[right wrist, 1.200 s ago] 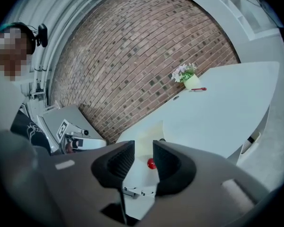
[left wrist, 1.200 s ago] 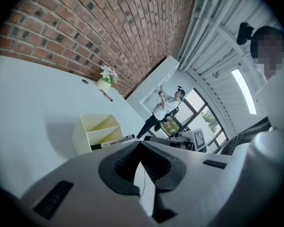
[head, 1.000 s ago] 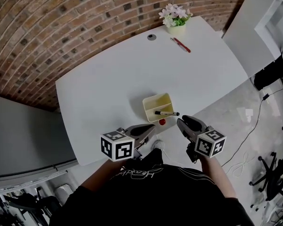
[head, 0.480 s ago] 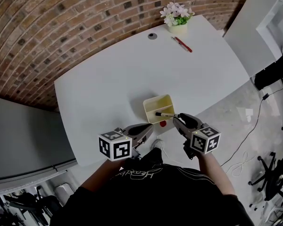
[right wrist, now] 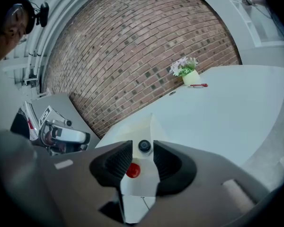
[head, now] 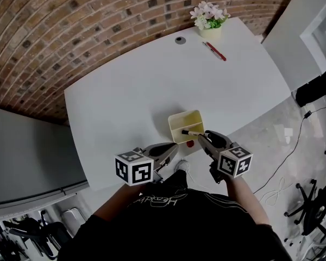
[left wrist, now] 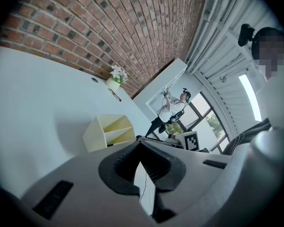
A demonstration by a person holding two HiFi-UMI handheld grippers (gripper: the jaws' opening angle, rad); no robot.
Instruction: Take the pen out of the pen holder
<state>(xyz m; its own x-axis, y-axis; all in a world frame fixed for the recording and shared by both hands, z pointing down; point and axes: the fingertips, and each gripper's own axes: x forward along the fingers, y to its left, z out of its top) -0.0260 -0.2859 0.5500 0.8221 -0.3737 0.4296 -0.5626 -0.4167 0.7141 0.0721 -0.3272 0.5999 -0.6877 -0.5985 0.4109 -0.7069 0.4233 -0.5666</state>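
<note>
A pale yellow pen holder (head: 186, 125) stands near the front edge of the white table (head: 125, 91). A black pen (head: 191, 133) lies across its near rim, and a small red round thing (head: 189, 143) shows just below it. My right gripper (head: 205, 138) is at the pen's right end. In the right gripper view the pen's black end (right wrist: 144, 147) sits between the jaws of my right gripper (right wrist: 143, 144), which are closing with a thin gap still showing. My left gripper (head: 171, 149) hangs shut off the table edge, left of the holder (left wrist: 109, 131).
At the table's far side stand a flower pot (head: 209, 16), a red pen (head: 214, 51) and a round cable grommet (head: 180, 39). A brick wall runs behind the table. Cables and a chair base (head: 315, 211) are on the floor to the right.
My right gripper has moved left and down to the holder, and its jaws now straddle the pen's end. The left gripper has hardly moved.
</note>
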